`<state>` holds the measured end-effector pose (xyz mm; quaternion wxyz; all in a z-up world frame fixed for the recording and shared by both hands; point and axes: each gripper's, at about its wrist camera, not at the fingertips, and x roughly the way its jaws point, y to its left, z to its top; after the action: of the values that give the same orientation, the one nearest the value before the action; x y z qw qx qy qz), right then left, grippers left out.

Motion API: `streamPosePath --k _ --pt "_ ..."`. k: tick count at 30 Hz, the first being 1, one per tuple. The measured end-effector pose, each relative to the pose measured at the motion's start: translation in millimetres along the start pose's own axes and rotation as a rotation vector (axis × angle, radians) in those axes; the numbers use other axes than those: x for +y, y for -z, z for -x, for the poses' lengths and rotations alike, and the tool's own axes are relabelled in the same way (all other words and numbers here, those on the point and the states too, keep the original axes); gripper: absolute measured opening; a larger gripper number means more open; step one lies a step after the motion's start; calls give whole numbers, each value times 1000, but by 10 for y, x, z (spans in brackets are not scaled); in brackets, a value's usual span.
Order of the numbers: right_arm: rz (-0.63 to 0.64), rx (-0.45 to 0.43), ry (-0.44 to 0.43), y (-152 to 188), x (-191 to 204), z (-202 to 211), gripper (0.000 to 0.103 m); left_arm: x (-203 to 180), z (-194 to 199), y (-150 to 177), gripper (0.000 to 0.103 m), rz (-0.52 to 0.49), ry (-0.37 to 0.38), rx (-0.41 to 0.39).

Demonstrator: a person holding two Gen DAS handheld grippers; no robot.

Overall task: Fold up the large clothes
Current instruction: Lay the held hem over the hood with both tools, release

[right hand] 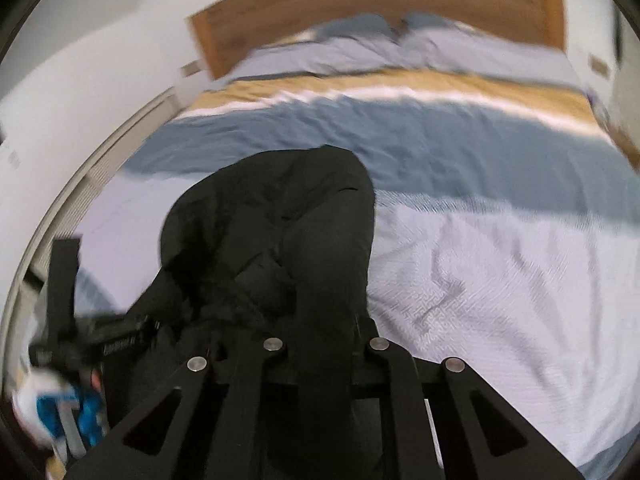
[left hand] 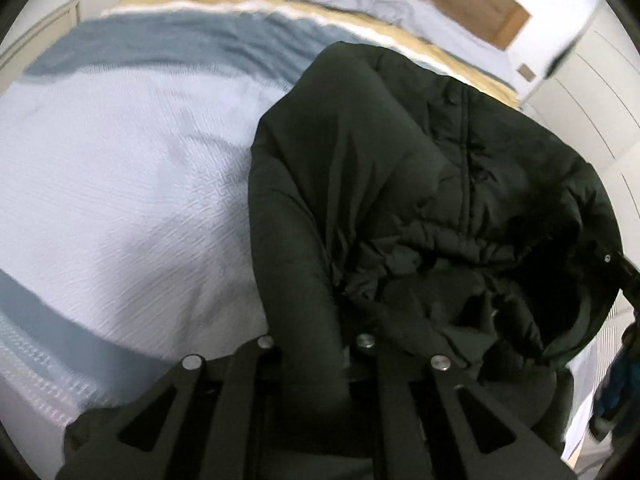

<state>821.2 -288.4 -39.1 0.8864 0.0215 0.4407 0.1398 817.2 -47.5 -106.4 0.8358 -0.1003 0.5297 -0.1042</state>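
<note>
- One dark padded jacket [left hand: 400,184] lies bunched on the bed, and both grippers have hold of it — its fabric runs straight up out of each pair of jaws.
- The left gripper [left hand: 316,364] has its jaws pressed together on a smooth fold of the jacket; the rest of the garment spreads ahead of the jaws and off to their right, quilted seams and crumpled lining showing there.
- The right gripper [right hand: 324,360] is likewise clamped on a fold of the jacket [right hand: 280,232]; here the garment rises ahead of the jaws and leans to their left.
- In both views the jacket's long axis runs roughly away from the jaws, toward the head of the bed; which end is collar and which is hem I cannot tell.
- Beyond and beside the jaws is one bedspread [left hand: 120,184], pale and textured near them, then a blue-grey band, a white strip and a tan band farther off.
- Ahead of the right jaws, past the stripes, two pillows [right hand: 348,48] lie against one wooden headboard [right hand: 380,0].
- Far left of the right jaws the other gripper's black frame shows, with a blue and white glove [right hand: 60,408] on the person's hand behind it — blurred.
- Nothing stands between either pair of jaws and the jacket; white cupboard panels [left hand: 592,92] lie off to the right of the left jaws.
</note>
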Motion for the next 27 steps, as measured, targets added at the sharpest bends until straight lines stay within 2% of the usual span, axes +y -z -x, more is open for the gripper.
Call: streamPosePath --k 2,6,11,14,20,27 --pt "53 -16 -25 136 108 260 11 2 205 141 8 2 26 -18" --pt "73 -48 -56 455 214 664 11 79 594 513 8 -6 70 -74" --pt "19 -89 -88 889 210 1111 11 157 1048 1002 8 8 182 -160" --pt "-29 -100 -102 1130 167 1297 11 187 1173 1227 9 13 223 -175" --pt "-125 -71 -105 1708 71 1353 14 315 1182 1605 14 64 271 -150" --pt "-237 -32 -69 2276 -138 1150 14 340 1083 1961 14 21 213 -125"
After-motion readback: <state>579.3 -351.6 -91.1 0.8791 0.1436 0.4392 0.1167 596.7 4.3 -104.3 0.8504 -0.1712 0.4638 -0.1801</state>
